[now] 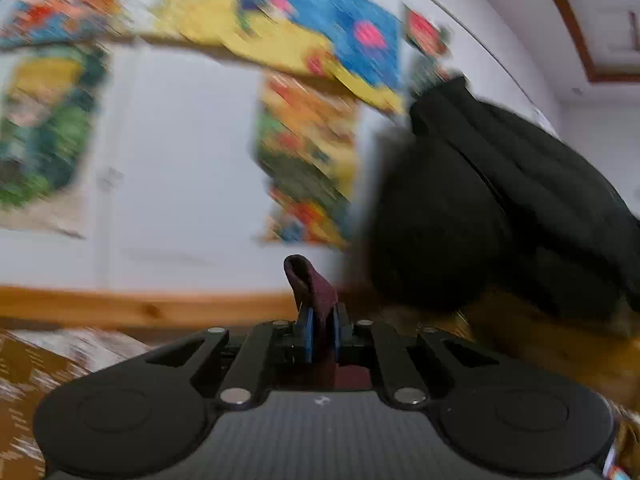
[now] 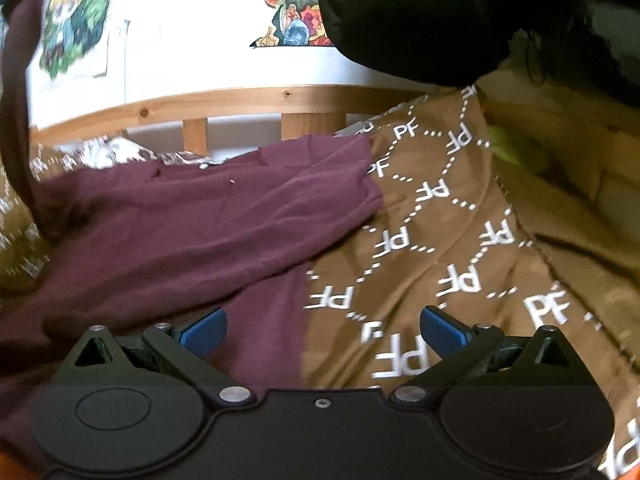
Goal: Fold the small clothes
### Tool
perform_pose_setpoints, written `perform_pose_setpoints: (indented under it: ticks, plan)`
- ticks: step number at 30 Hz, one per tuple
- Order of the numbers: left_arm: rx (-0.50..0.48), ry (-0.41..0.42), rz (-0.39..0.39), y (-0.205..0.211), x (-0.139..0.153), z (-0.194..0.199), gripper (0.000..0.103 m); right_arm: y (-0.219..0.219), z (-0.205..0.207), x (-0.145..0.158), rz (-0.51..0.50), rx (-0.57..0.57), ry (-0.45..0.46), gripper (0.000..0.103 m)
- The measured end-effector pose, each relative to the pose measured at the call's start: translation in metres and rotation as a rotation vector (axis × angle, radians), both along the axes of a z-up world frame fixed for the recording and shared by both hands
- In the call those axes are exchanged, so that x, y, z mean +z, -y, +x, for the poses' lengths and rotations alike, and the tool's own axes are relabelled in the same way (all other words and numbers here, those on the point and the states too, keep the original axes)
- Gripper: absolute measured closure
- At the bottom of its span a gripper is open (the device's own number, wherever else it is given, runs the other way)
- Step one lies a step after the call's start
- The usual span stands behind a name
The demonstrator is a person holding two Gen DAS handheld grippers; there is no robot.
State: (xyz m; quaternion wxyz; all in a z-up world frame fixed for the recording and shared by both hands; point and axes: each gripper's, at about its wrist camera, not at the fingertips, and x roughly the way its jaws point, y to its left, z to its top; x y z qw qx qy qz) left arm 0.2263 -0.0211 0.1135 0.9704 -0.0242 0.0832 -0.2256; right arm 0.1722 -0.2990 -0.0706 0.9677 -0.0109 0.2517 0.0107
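Note:
A maroon garment lies spread over a brown bedspread printed with white letters. One strip of it rises along the left edge of the right wrist view. My right gripper hovers low over the garment's right border, its blue fingers wide apart with nothing between them. In the blurred left wrist view my left gripper is shut on a fold of the maroon garment, which sticks up between the blue pads and is held up facing the wall.
A black padded bag or cushion hangs at the right, also seen as a dark mass. A wooden bed rail runs behind the bedspread. Colourful posters cover the white wall.

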Motion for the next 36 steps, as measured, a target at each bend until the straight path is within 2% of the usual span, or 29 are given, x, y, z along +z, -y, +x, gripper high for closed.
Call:
perform_pose_setpoints:
  ticks: [6,10,12,14,16,20,22,25,27,30,32,33,34,36]
  plan:
    - [-0.12,-0.188,0.038,0.045,-0.065,0.037,0.093,0.018,0.007,-0.004,-0.026,-0.061,0.022,0.001]
    - [-0.132,-0.252,0.081,0.061,-0.096,0.046,0.092,0.031,0.011,-0.006,-0.025,-0.107,0.024,0.001]
    - [-0.135,-0.274,0.11,0.068,-0.109,0.039,0.088,0.037,0.013,-0.007,-0.013,-0.123,0.019,0.001]
    - [-0.135,-0.294,0.13,0.07,-0.115,0.038,0.077,0.039,0.014,-0.009,-0.008,-0.127,0.016,0.001]
    - [-0.124,-0.308,0.135,0.069,-0.119,0.034,0.039,0.039,0.015,-0.01,-0.014,-0.124,0.017,0.001]
    - [-0.094,-0.319,0.132,0.059,-0.119,0.028,0.029,0.036,0.016,-0.012,-0.023,-0.111,0.015,0.001]
    - [-0.063,-0.338,0.121,0.05,-0.117,0.027,0.015,0.035,0.016,-0.013,-0.018,-0.107,0.021,0.001]
    - [0.007,-0.35,0.098,0.031,-0.115,0.023,0.005,0.037,0.015,-0.011,0.016,-0.092,0.046,0.001]
    - [0.071,-0.355,0.097,0.014,-0.117,0.02,0.003,0.037,0.014,-0.01,0.053,-0.07,0.078,0.001]
    - [0.209,-0.385,0.115,-0.012,-0.12,0.024,0.003,0.032,0.01,-0.007,0.089,-0.008,0.133,0.001]
    - [0.355,-0.421,0.146,-0.034,-0.125,0.031,0.004,0.024,0.008,-0.007,0.075,0.047,0.162,0.001]
    - [0.42,-0.435,0.165,-0.044,-0.128,0.035,0.008,0.021,0.008,-0.007,0.068,0.071,0.168,0.002]
    - [0.473,-0.452,0.189,-0.054,-0.131,0.039,0.012,0.016,0.009,-0.008,0.059,0.095,0.168,0.003]
    - [0.503,-0.478,0.213,-0.072,-0.136,0.046,0.017,0.008,0.011,-0.009,0.045,0.134,0.149,0.016]
